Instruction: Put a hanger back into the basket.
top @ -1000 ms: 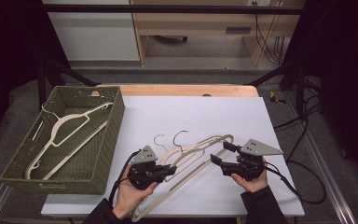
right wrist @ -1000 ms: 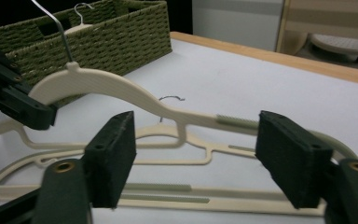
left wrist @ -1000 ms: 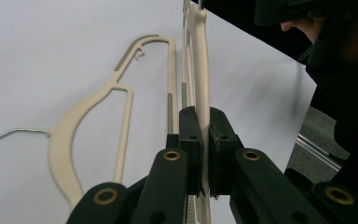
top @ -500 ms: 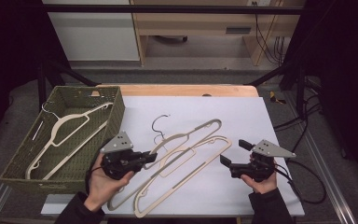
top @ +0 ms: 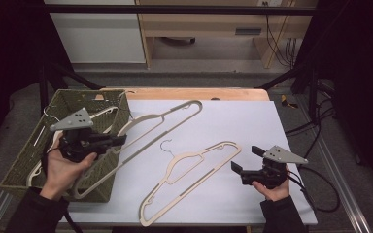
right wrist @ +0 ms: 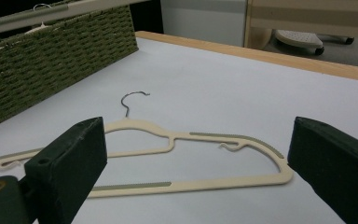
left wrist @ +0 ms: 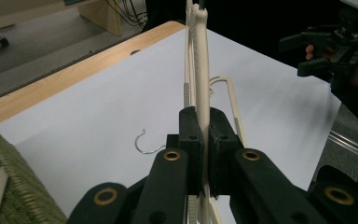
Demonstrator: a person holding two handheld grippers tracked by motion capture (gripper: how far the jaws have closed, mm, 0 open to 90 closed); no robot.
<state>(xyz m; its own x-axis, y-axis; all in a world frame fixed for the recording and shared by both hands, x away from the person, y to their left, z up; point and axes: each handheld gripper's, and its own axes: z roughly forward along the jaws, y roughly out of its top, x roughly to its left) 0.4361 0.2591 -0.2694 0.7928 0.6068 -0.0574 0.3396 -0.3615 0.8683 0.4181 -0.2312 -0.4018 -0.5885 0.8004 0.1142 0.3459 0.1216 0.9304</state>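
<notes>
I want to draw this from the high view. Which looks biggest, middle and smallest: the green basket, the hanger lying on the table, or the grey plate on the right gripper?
1. Green woven basket.
2. Cream hanger on the table.
3. Grey plate on the right gripper, much the smallest.

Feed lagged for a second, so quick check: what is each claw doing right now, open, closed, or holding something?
Left claw: shut on the lifted hanger, over the basket.
Right claw: open, jaws just widened, nothing between them; the other hanger lies on the table.

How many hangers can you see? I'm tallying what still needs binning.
3: one hanger clamped in the left gripper, one flat on the table, one in the basket; others may be hidden.
</notes>
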